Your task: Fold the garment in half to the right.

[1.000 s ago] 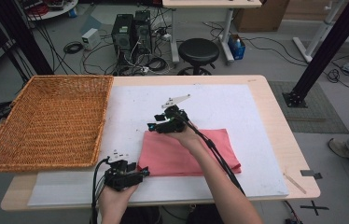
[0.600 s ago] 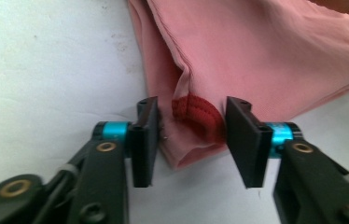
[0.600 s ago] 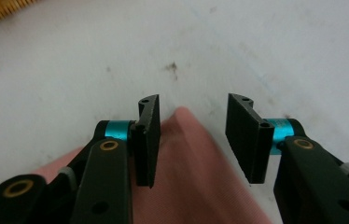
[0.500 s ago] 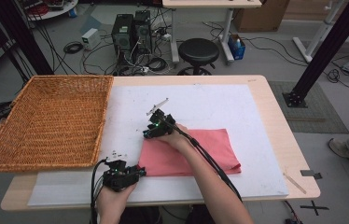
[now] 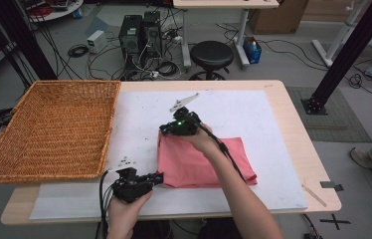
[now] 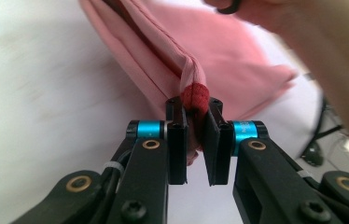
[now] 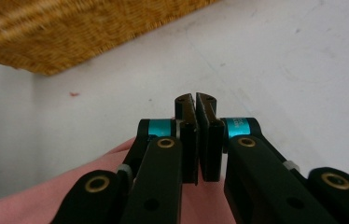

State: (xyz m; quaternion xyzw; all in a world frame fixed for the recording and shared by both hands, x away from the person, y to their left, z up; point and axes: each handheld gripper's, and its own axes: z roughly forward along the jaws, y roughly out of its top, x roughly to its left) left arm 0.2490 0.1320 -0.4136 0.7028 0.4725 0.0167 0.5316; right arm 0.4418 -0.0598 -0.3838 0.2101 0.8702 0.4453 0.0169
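Hand-held gripper on your left (image 6: pixel 194 135) is clamped on the corner of the pink cloth (image 5: pixel 201 159) nearest you on the basket side, and its jaws have just been closing; in the left gripper view a bunched, darker fold of cloth sits pinched between the pads. Your right hand-held gripper (image 7: pixel 196 140) has also just been closing, and its jaws now stand together at the far corner on that same side. In the right gripper view cloth shows under the arms, but I cannot tell whether any fabric is caught between the tips.

That cloth lies folded flat on the white sheet (image 5: pixel 253 114) covering the table (image 5: pixel 298 114), just beside the wicker basket (image 5: pixel 49 129), which sits at the sheet's left edge.

You appear to be picking up the basket-side edge, probably for another fold or a lift toward the basket. Before you raise it, check that your right grip really holds fabric; if the corner stays down, reopen and bite deeper. Lift both corners together at an even height so the edge stays taut and the layers do not slide apart. Keep your left grip from twisting, since the bunch there could slip free.
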